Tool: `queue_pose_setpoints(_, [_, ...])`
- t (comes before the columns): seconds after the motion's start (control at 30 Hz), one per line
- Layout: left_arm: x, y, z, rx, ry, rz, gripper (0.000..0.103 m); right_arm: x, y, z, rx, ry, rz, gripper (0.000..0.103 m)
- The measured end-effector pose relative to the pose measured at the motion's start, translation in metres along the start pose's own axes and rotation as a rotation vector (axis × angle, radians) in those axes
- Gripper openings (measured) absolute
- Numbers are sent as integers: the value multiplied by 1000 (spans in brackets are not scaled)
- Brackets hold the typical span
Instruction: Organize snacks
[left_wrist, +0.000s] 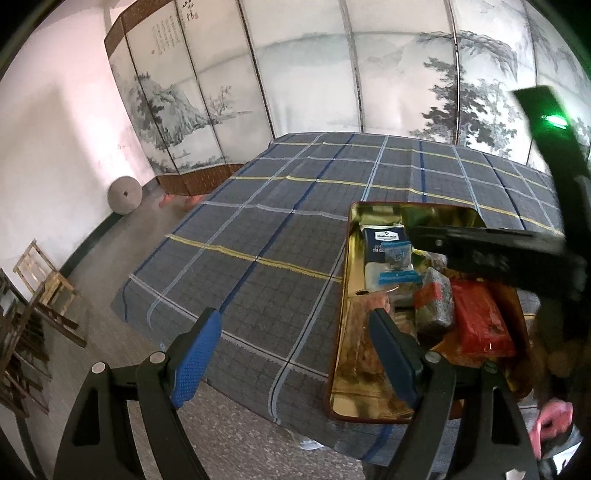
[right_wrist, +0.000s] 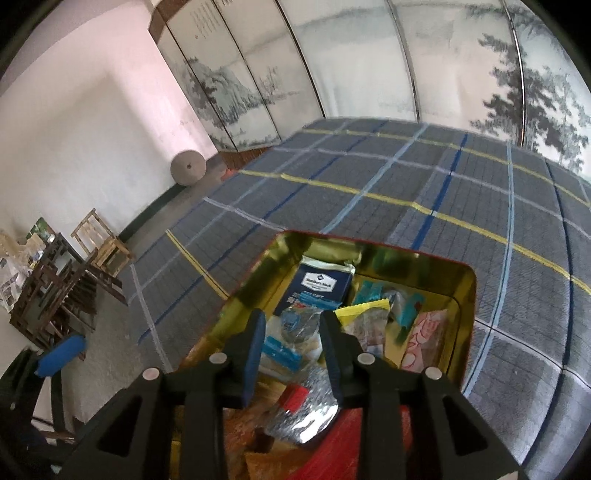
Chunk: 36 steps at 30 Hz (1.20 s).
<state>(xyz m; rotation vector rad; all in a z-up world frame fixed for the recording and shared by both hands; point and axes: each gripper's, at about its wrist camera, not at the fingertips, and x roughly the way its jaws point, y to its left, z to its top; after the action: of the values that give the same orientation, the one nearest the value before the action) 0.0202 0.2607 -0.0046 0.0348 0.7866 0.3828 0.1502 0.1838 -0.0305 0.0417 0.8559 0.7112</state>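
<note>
An open tin (left_wrist: 341, 295) with a gold inside sits on the checked cloth, full of snack packs. Among them are a dark blue pack (left_wrist: 382, 236), a red pack (left_wrist: 480, 321) and a foil pack (left_wrist: 436, 299). My left gripper (left_wrist: 295, 356) hangs open at the tin's near left rim, with nothing between its blue pads. My right gripper (right_wrist: 293, 347) reaches down into the tin (right_wrist: 467, 295), nearly shut, with a small clear zip packet (right_wrist: 295, 325) with blue strips between its pads. That packet (left_wrist: 397, 258) stands in front of the dark blue pack (right_wrist: 325, 284). A yellow-edged packet (right_wrist: 364, 308) and a pink one (right_wrist: 424, 339) lie to the right.
The blue-grey checked cloth (left_wrist: 280, 229) covers the table beyond and left of the tin. A painted folding screen (left_wrist: 314, 74) stands behind. Wooden chairs (left_wrist: 44, 284) and a round stone (left_wrist: 124, 195) are on the floor at left. A person's hand (left_wrist: 554, 424) shows at lower right.
</note>
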Motion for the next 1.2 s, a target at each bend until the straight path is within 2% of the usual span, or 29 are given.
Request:
queue_pose_setpoints(0.13, [-5,5,-1,-18,-14,-16,79,-29,16,-19,-59,-80,-35,32])
queue_pose_setpoints(0.23, [-15,6,-2,-23,-46,-22,79,-56,23,-38,-82,-145,-67,42])
queue_pose_setpoints(0.37, [-38,9,-3,-40,-102,-56,80,-94,27,-62,-84,-231,-87,43])
queue_pose_setpoints(0.5, [-70,14,-4,-76,-178,-87,88,-132,37,-85,-124,-297,-112,44])
queue_pose_setpoints(0.6, [-105,25,-4,-142,-243,-97,91,-158,44,-96,-154,-333,-124,45])
queue_pose_setpoints(0.67, [-130,31,-5,-178,-308,-89,103,-178,48,-102,-169,-367,-133,49])
queue_pose_setpoints(0.77, [-172,35,-6,-180,-415,-82,103,-203,50,-106,-166,-411,-126,50])
queue_pose_setpoints(0.83, [-190,35,-6,-173,-455,-88,103,-216,52,-108,-167,-433,-128,51])
queue_pose_setpoints(1.0, [-210,27,-4,-125,-441,-119,103,-239,59,-116,-178,-466,-123,52])
queue_pose_setpoints(1.2, [-207,16,-7,-93,-397,-121,103,-256,66,-123,-199,-490,-131,53])
